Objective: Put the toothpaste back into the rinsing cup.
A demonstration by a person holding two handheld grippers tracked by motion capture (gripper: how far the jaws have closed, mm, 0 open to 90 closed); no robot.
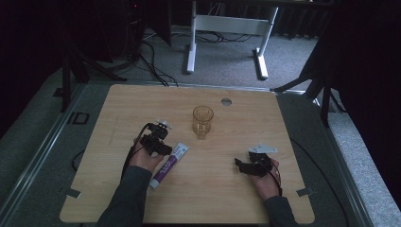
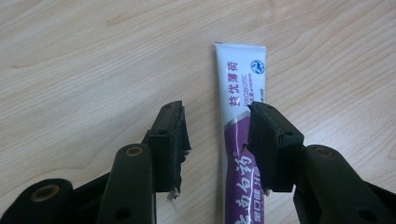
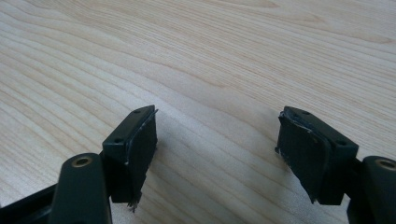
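Note:
A white and purple toothpaste tube [image 1: 169,164] lies flat on the wooden table [image 1: 227,137], left of centre. In the left gripper view the tube [image 2: 240,88] runs lengthwise between the two black jaws and sits close against the right-hand one. My left gripper [image 1: 160,145] [image 2: 217,112] is open, low over the tube's upper half. A clear amber glass [image 1: 202,121] stands upright behind the tube, near the table's middle. My right gripper [image 1: 242,164] [image 3: 217,121] is open over bare wood at the right, with nothing between its jaws.
A small grey round insert [image 1: 226,101] sits in the tabletop near the far edge. Beyond the table are the white legs of a desk [image 1: 191,52] and cables on grey carpet. Dark stands flank both sides.

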